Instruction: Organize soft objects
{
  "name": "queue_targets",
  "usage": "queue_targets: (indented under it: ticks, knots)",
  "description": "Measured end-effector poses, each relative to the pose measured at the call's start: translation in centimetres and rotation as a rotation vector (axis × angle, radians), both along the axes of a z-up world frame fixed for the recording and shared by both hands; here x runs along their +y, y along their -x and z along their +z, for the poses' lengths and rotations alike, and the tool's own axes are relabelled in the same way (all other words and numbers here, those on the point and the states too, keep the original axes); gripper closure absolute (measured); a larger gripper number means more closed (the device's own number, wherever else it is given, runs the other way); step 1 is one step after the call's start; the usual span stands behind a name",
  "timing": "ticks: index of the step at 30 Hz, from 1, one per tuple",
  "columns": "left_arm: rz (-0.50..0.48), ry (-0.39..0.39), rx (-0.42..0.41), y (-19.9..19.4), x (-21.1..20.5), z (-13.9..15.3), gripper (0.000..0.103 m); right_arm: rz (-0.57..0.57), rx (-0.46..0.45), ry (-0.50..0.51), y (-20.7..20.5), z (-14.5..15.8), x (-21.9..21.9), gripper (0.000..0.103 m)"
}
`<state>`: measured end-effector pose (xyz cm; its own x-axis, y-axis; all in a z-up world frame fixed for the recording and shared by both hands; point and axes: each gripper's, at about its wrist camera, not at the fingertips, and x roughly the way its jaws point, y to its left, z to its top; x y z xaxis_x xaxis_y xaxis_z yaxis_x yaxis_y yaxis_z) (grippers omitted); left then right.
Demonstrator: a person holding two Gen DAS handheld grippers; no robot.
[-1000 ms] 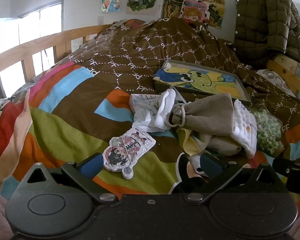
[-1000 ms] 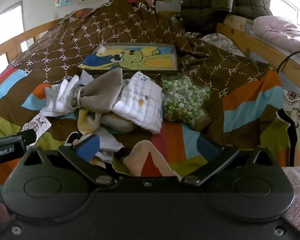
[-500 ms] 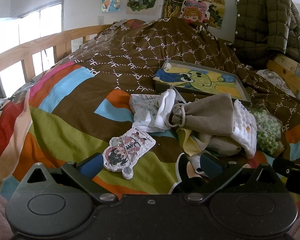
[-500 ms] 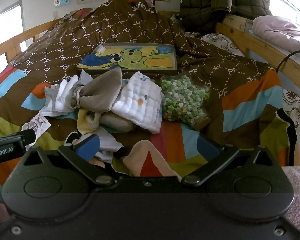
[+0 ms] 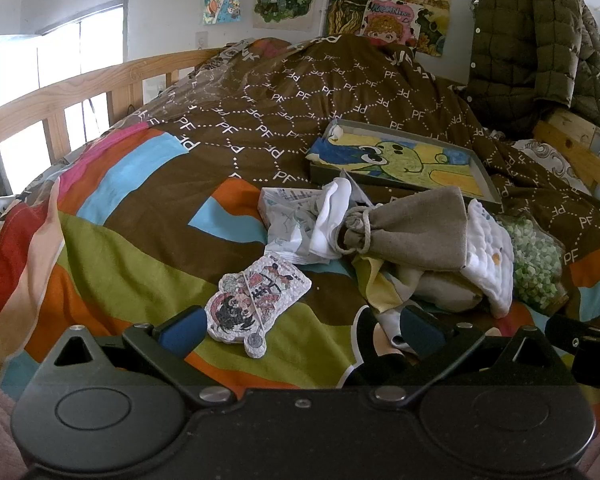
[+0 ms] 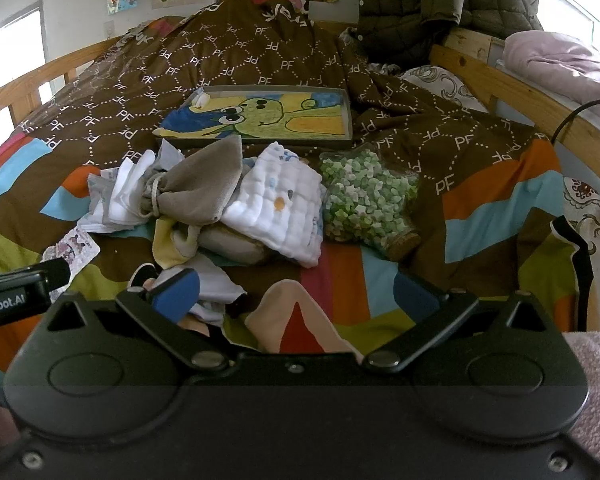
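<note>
Nothing has shifted since the earlier frames: left gripper (image 5: 300, 328) and right gripper (image 6: 296, 292) both hover low with fingers spread wide, holding nothing, over the striped bedspread (image 5: 140, 264). Ahead lies the heap: grey drawstring cloth pouch (image 6: 204, 188) beside white quilted cloth (image 6: 280, 208).

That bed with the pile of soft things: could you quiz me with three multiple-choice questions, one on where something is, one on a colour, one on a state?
1. Where is the frog-picture tray?
A. beyond the pile
B. under the grey pouch
C. on the floor

2. What colour are the bits in the clear bag?
A. red
B. green and white
C. black

3. How is the grey pouch?
A. tied with cord
B. hanging on the rail
C. held in a gripper

Answers:
1 A, it lies farther up the bed.
2 B, pale green and white show through.
3 A, cord cinches its neck.
</note>
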<state>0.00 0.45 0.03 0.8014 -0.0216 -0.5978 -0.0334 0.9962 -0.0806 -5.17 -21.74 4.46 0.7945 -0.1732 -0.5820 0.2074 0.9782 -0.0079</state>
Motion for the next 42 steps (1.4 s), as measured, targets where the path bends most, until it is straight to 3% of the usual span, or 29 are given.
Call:
queue_targets:
  ticks: [42]
  knots:
    - [0.001,0.0,0.002,0.08,-0.05,0.16,0.001,-0.009,0.005,0.004,0.0,-0.11,-0.1,0.0]
